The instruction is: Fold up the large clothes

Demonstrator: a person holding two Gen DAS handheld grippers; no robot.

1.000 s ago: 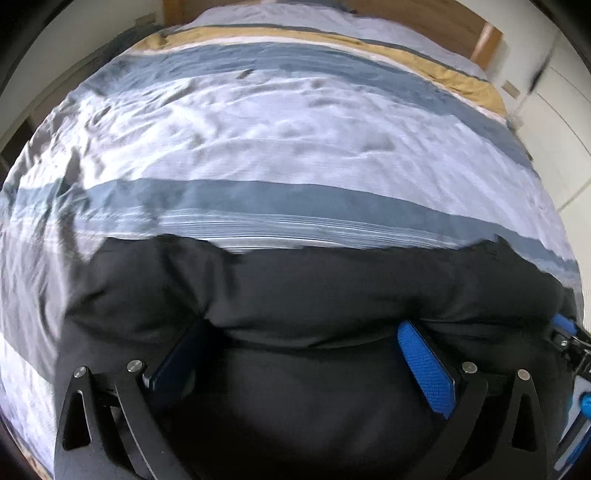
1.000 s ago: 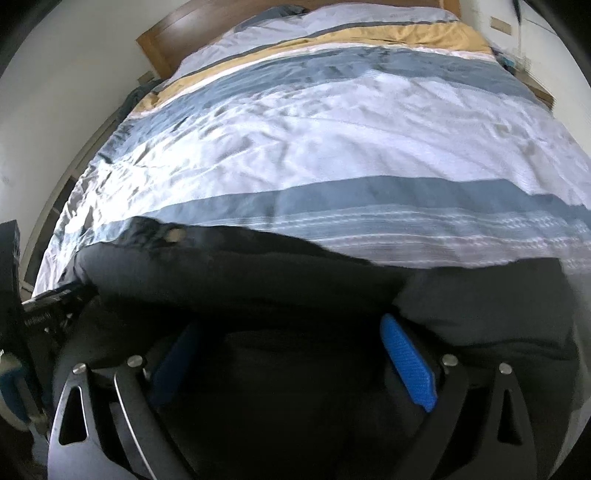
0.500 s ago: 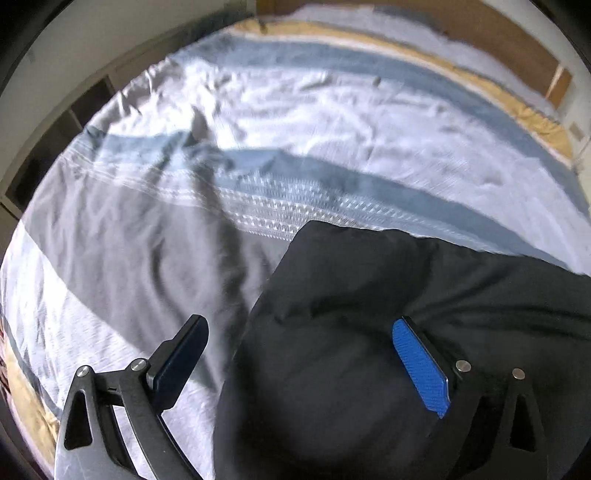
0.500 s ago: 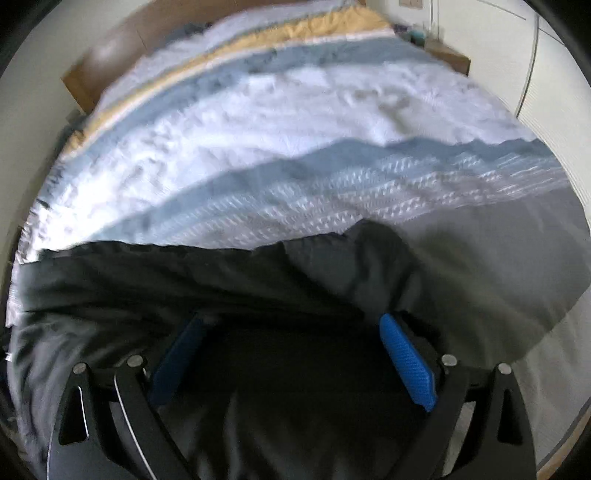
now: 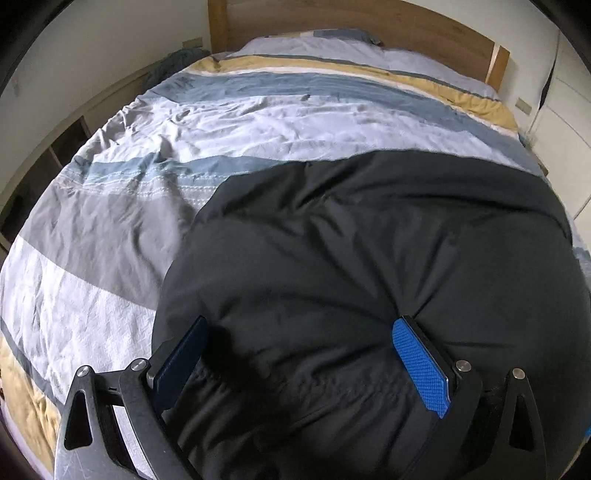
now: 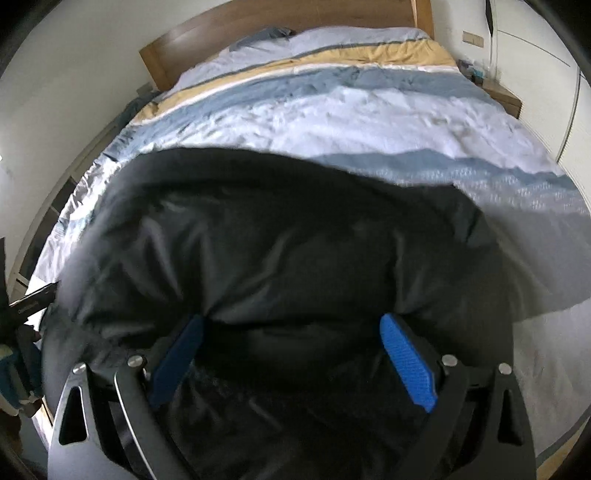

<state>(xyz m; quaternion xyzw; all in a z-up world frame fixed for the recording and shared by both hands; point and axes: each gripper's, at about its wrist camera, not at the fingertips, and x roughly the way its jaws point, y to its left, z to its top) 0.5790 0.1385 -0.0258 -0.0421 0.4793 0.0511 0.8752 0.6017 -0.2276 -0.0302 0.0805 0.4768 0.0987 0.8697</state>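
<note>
A large black padded garment (image 5: 369,258) lies bunched on the striped bed cover, filling the lower right of the left wrist view. It also fills the middle of the right wrist view (image 6: 277,251). My left gripper (image 5: 299,350) is open, with its blue pads wide apart over the garment's near left part. My right gripper (image 6: 291,347) is open too, its jaws wide apart, with the garment's fabric bulging between them. Neither gripper pinches the cloth.
The bed cover (image 5: 258,122) has blue, grey, white and yellow stripes. A wooden headboard (image 5: 369,29) stands at the far end. White cupboard doors (image 6: 546,74) are on the right and a low shelf (image 5: 55,147) runs along the left wall.
Both grippers have swung back toward the headboard. The garment now reaches farther up the bed and fills more of both views. Both jaws stay wide open.
</note>
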